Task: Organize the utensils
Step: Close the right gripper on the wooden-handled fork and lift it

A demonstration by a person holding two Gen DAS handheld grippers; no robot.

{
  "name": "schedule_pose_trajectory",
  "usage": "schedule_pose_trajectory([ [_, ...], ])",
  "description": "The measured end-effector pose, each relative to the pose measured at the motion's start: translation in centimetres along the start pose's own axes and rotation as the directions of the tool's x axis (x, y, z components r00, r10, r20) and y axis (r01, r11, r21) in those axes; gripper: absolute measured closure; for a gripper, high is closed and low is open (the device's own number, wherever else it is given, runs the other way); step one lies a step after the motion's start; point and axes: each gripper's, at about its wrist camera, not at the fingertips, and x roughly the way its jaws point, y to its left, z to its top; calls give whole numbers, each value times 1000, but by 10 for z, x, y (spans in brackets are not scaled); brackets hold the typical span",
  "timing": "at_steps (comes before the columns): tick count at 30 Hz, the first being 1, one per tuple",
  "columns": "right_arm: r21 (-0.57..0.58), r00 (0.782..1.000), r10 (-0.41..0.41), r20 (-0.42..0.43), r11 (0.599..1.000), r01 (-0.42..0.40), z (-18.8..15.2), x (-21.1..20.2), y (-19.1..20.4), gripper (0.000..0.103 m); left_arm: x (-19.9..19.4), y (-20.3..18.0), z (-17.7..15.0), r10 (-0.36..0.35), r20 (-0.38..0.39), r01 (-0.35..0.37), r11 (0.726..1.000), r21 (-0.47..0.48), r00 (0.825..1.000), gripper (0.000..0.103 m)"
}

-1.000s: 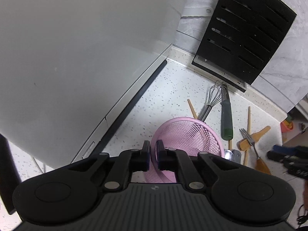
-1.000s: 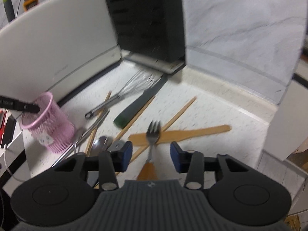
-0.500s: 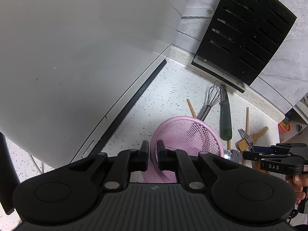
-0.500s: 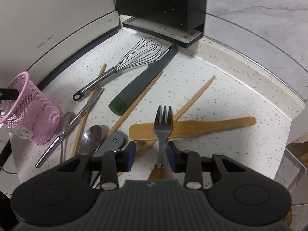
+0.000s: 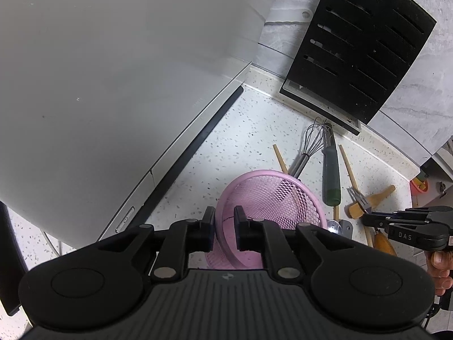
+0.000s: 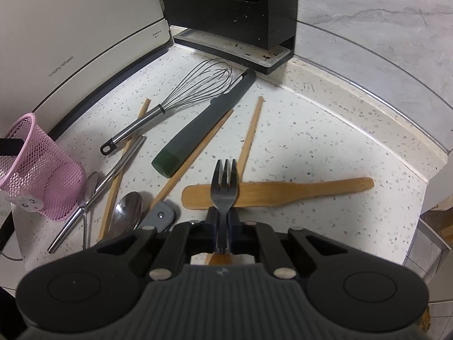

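A pink mesh cup leans tilted on the speckled counter. My left gripper straddles its near rim, one finger outside and one inside; its jaws are opening slightly but still grip the rim. One of its fingers shows at the cup in the right wrist view. My right gripper is closing on the neck of a metal fork with a wooden handle, pads pressed on it. The fork's tines lie over a wooden spatula. The left wrist view shows the right gripper at the fork.
A whisk, a dark green-handled tool, wooden chopsticks and spoons lie between cup and fork. A black knife block stands at the back, a white appliance on the left. A person's hand holds the right gripper.
The right gripper came down over the fork and closed its jaws on the fork's neck. The left gripper's jaws widened slightly on the cup rim without moving.
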Motion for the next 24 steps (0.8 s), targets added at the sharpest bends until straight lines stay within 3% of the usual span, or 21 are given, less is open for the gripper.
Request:
schedule_pose_trajectory([
  [24,-77,980,75,184,995,-62,-22,-68,23,103,2,-1,0,-1,-7,1,1000,6,1000,89],
])
